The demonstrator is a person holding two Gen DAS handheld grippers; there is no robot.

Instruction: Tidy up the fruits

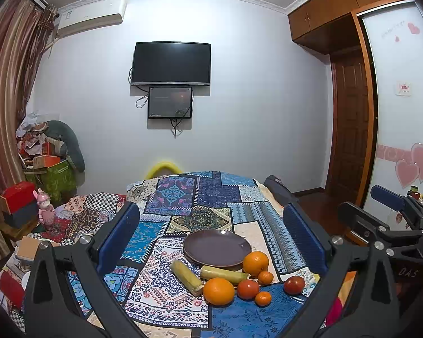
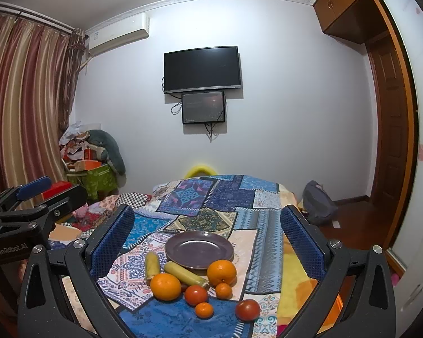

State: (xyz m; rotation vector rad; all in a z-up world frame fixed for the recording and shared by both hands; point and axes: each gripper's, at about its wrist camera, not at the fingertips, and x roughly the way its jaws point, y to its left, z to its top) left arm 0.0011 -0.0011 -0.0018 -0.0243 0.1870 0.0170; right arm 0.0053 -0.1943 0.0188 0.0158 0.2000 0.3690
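A dark brown plate (image 1: 217, 246) (image 2: 199, 249) lies empty on a patchwork cloth. In front of it sit two oranges (image 1: 218, 291) (image 1: 255, 263) (image 2: 165, 286) (image 2: 221, 272), two small tangerines (image 1: 263, 298) (image 2: 204, 309), two tomatoes (image 1: 248, 289) (image 1: 294, 284) (image 2: 248, 309) (image 2: 196, 295) and two pale corn pieces (image 1: 186, 277) (image 1: 224, 274) (image 2: 152, 264) (image 2: 185, 273). My left gripper (image 1: 211, 245) hangs open above and before the fruit, holding nothing. My right gripper (image 2: 206, 242) is open too, empty; it shows at the right of the left wrist view (image 1: 380, 211).
The cloth covers a table (image 1: 183, 197) with a yellow chair back (image 1: 163, 167) behind it. Boxes and a pink toy (image 1: 45, 209) crowd the left. A dark bag (image 2: 318, 202) lies on the wooden floor at right, near a door (image 1: 349, 126).
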